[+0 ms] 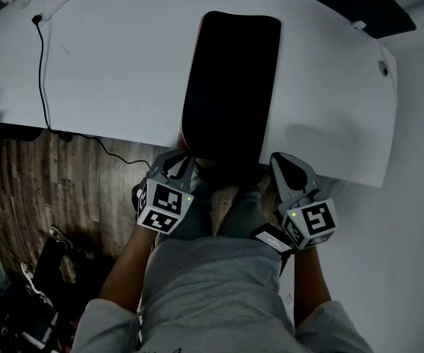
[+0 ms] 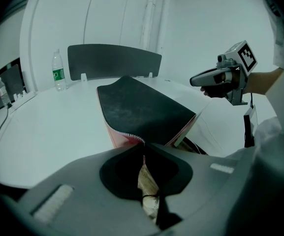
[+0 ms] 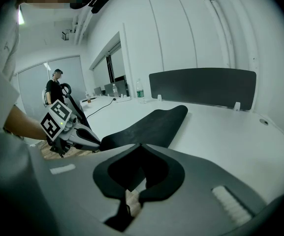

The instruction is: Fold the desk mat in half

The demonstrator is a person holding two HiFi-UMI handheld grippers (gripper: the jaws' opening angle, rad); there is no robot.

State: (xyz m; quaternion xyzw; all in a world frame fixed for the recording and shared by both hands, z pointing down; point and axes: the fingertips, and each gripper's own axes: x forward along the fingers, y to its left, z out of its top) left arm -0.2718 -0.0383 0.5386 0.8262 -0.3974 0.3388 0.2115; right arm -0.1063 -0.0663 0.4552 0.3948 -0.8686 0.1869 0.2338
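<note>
A black desk mat (image 1: 230,79) lies lengthwise on the white table (image 1: 109,65), its near end at the table's front edge. My left gripper (image 1: 184,155) is shut on the mat's near-left corner. In the left gripper view that corner (image 2: 127,134) is lifted and shows a pink underside right at my jaw tips (image 2: 144,144). My right gripper (image 1: 278,159) hovers beside the near-right corner, apart from the mat, with its jaws together and nothing between them (image 3: 141,145). The left gripper view shows it in the air (image 2: 195,81) to the right of the mat (image 2: 142,107).
A water bottle (image 2: 58,72) and a dark partition (image 2: 113,60) stand at the table's far edge. A black cable (image 1: 44,72) runs across the table's left side and down to the wood floor. A person (image 3: 55,87) stands far off.
</note>
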